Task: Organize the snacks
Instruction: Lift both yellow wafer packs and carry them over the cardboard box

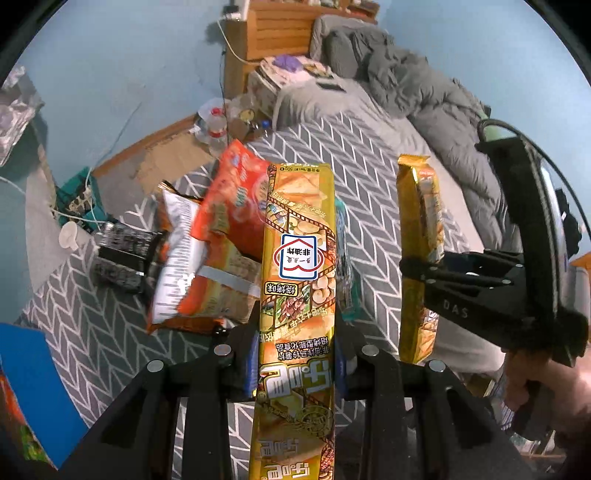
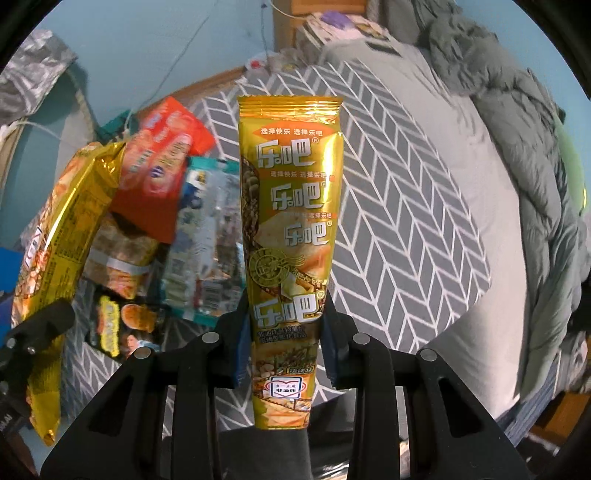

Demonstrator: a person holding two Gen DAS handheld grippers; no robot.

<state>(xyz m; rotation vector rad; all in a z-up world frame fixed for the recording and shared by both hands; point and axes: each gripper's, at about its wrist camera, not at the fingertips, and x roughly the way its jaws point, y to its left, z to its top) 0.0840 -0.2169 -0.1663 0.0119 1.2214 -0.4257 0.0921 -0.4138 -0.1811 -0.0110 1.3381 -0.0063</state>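
Note:
My left gripper [image 1: 295, 365] is shut on a tall gold snack pack [image 1: 299, 258], held upright above the bed. My right gripper [image 2: 282, 343] is shut on a second gold snack pack [image 2: 291, 206] of the same kind. In the left wrist view the right gripper [image 1: 413, 266] and its gold pack [image 1: 419, 236] show at the right. In the right wrist view the left gripper's gold pack [image 2: 55, 236] shows at the left. A pile of snack bags lies behind them: an orange bag [image 1: 236, 199], a white-backed bag [image 1: 177, 266], a teal bag [image 2: 207, 236] and a dark bag [image 2: 125, 325].
The bed has a grey chevron sheet [image 2: 388, 206]. A rumpled grey duvet [image 1: 424, 96] lies along its right side. A dark box [image 1: 118, 258] sits at the bed's left edge. Bottles and clutter [image 1: 218, 125] stand on the floor by a wooden nightstand [image 1: 273, 29]. A blue item [image 1: 33, 380] is at lower left.

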